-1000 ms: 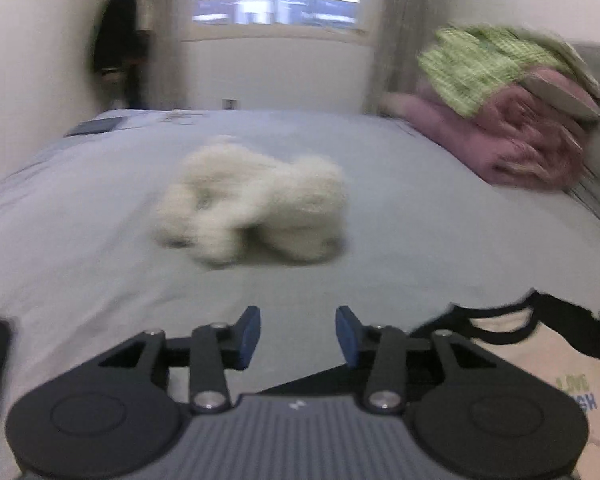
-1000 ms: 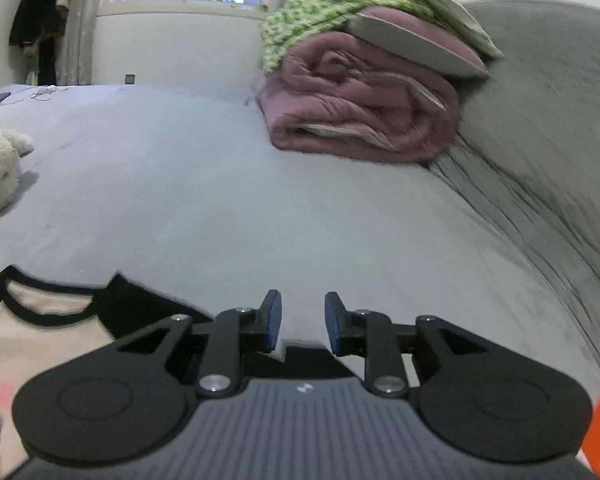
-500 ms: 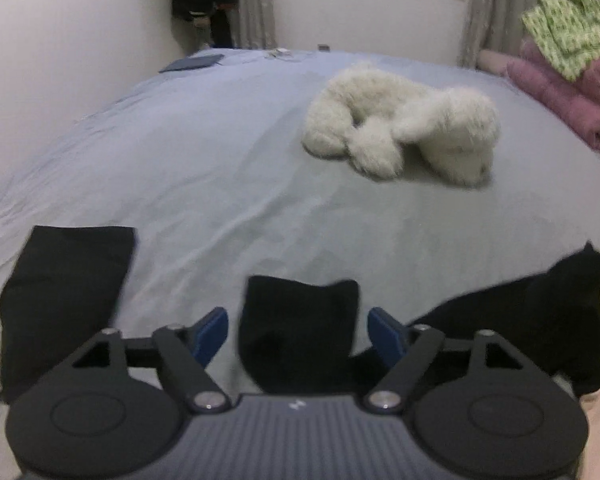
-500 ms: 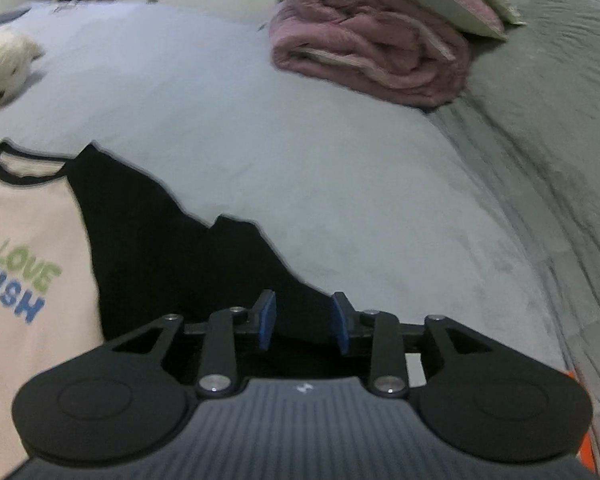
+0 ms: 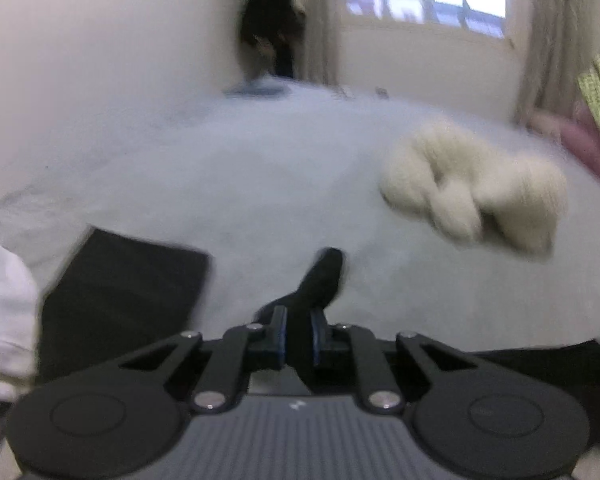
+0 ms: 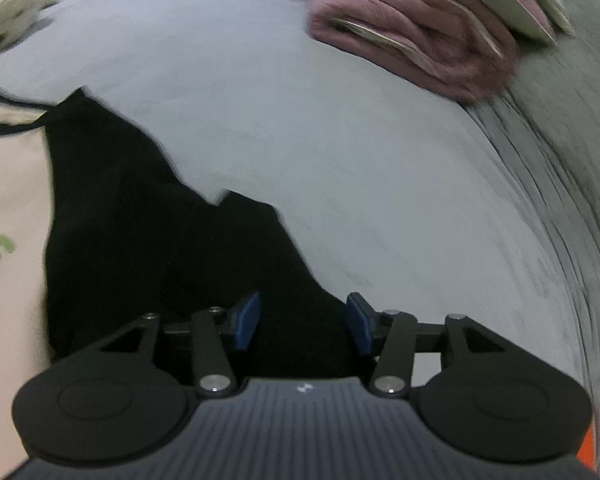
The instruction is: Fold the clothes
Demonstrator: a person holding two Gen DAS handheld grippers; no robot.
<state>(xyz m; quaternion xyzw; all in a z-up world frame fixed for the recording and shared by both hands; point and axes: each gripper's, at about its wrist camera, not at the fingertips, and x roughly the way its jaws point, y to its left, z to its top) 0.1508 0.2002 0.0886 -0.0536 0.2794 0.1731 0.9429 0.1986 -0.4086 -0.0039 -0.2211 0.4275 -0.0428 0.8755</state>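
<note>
The left wrist view is strongly blurred, so edges of most things are soft. At its left edge a white cloth (image 5: 2,312) is cut off by the frame, and it is not possible to tell what it is. Beside it, in the lower left, a flat black piece of fabric (image 5: 116,300) lies on the grey bedsheet (image 5: 228,184); I cannot tell if it belongs to the shirt. In the right wrist view the shirt (image 6: 4,208) is cut off at the left edge, and only part of its printed letters shows there.

The left gripper (image 5: 298,336) stands at the lower centre of its view with its blue pads drawn close together, and a black sleeve end (image 5: 320,276) is pinched between them; the fabric rises from the pads toward the middle of the frame. The right gripper (image 6: 303,322) is at the lower centre of its view with its pads set wide apart. The black sleeve (image 6: 156,224) of the shirt lies flat on the bedsheet (image 6: 340,120) and runs from the upper left down to this gripper, so that the sleeve's end lies between the two pads. Whether the pads touch the fabric is not clear.

A white plush toy (image 5: 476,192) lies on the sheet in the right middle of the left view, well apart from the gripper. In the upper right of the right view a rolled pink blanket (image 6: 416,36) rests against a grey headboard (image 6: 580,92).
</note>
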